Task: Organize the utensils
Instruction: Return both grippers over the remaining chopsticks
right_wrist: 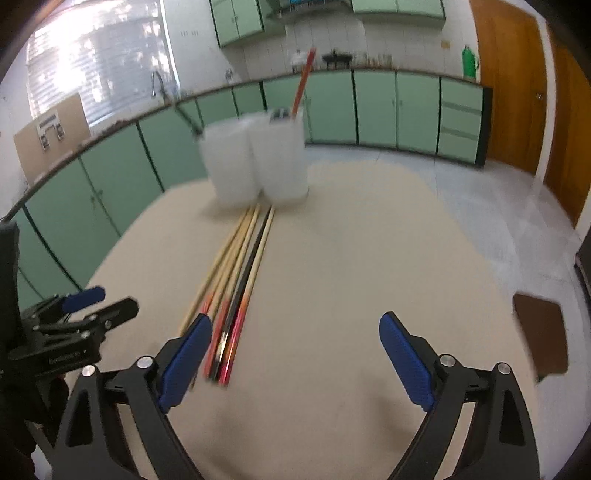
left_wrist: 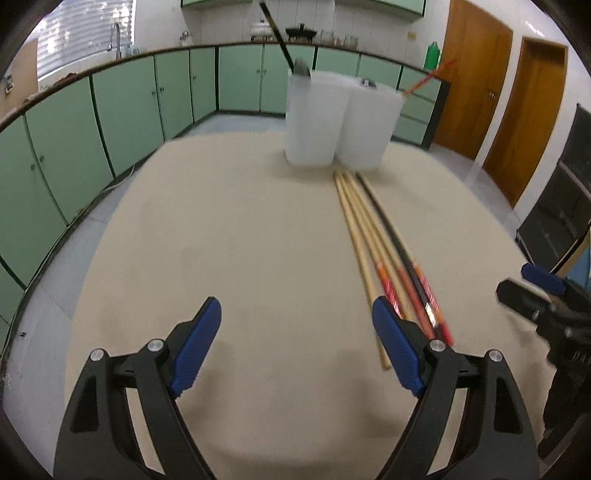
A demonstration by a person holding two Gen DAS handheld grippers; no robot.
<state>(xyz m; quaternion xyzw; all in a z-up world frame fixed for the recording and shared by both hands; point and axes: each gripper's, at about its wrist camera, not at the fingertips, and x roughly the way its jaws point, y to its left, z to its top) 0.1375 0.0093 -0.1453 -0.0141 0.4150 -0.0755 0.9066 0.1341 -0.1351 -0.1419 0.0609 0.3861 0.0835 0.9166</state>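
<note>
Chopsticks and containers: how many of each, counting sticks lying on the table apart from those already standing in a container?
Chopsticks lying on the table: about 5, in a blurred, overlapping bundle
Black chopstick in a container: 1
Red chopstick in a container: 1
White containers: 2
Total: about 9

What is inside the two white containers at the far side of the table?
A black-handled utensil leans out of the left container; a red stick leans out of the right container. Their lower ends, and anything else inside, are hidden by the cloudy walls.
</note>
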